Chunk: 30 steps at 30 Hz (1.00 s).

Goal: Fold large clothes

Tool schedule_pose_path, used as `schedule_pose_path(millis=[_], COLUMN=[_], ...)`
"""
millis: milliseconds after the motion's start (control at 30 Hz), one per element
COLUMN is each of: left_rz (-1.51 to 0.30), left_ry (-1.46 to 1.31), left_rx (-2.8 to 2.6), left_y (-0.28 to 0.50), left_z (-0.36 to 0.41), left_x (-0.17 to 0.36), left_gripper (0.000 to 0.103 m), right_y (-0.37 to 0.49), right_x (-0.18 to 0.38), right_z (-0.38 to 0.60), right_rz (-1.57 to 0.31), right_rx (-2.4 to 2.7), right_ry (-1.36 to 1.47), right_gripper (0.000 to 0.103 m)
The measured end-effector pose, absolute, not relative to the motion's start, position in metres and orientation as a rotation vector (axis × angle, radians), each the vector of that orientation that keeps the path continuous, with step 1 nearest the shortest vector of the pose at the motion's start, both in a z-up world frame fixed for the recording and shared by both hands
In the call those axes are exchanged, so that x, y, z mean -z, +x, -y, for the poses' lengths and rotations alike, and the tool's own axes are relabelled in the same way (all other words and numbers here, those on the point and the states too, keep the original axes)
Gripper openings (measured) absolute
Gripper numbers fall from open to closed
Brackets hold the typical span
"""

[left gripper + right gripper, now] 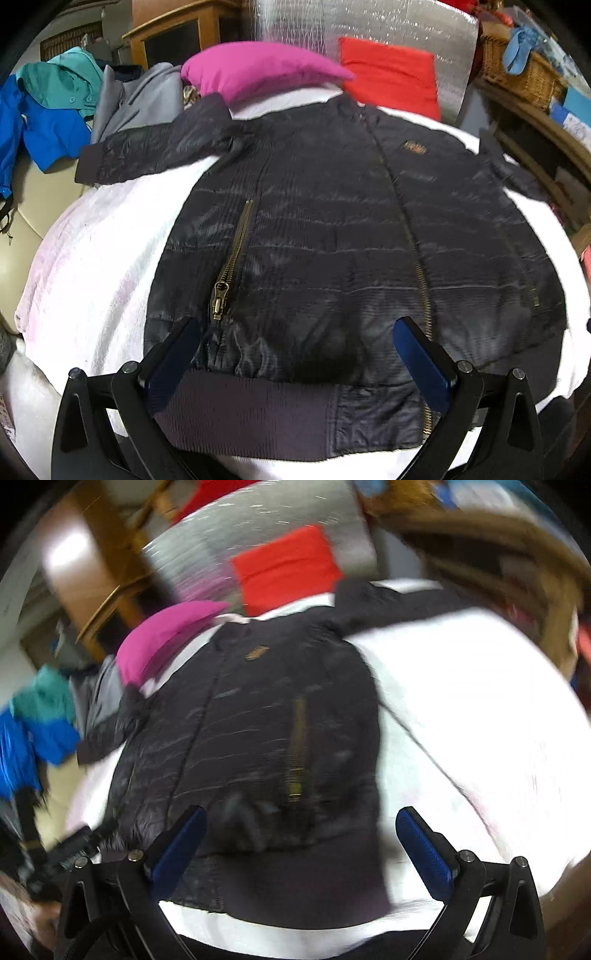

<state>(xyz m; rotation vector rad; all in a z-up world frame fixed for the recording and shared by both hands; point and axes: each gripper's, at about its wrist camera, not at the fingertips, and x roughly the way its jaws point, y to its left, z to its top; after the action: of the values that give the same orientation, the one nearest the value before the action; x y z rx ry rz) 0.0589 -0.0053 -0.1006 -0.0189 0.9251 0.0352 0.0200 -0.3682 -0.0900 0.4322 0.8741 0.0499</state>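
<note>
So we've got the jacket [332, 221] flat on the white sheet [92, 258], hem toward us, collar away, long axis straight ahead. Left claw [295, 354] and right claw [301, 845] are both spread wide over the hem, gripping nothing. Neither looks clearly closer.
</note>
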Motion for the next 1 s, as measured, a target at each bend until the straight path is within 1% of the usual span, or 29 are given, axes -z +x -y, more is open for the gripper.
schedule_pose_path(millis=[233,433,533,667,733,833,1000], left_rz=[-0.901,-0.807,-0.801,-0.891,-0.941,-0.927,-0.914], left_ry=[0.055,0.084,0.085,0.095,0.054,0.011,0.001], left_rx=[-0.002,0.039,0.045,0.025,0.038,0.058,0.066], left_y=[0.1,0.158,0.187,0.212,0.216,0.214,0.21], left_z=[0.029,0.053,0.057,0.053,0.044,0.037,0.034], left_x=[0.102,0.088,0.099,0.143,0.164,0.163,0.163], left_gripper=[0.103,0.103,0.103,0.103,0.103,0.103,0.103], right_y=[0.051,0.116,0.163,0.221,0.25,0.285,0.333], right_x=[0.104,0.105,0.112,0.125,0.132,0.141,0.159], right_z=[0.459,0.543,0.593,0.636,0.65,0.661,0.67], right_rz=[-0.84,-0.737,-0.678,-0.632,-0.616,-0.608,-0.667], right_rx=[-0.08,-0.048,-0.013,0.04,0.076,0.121,0.236], right_ry=[0.733,0.921,1.045,1.122,1.142,1.141,1.103], right_gripper=[0.103,0.102,0.097,0.079,0.078,0.078,0.078])
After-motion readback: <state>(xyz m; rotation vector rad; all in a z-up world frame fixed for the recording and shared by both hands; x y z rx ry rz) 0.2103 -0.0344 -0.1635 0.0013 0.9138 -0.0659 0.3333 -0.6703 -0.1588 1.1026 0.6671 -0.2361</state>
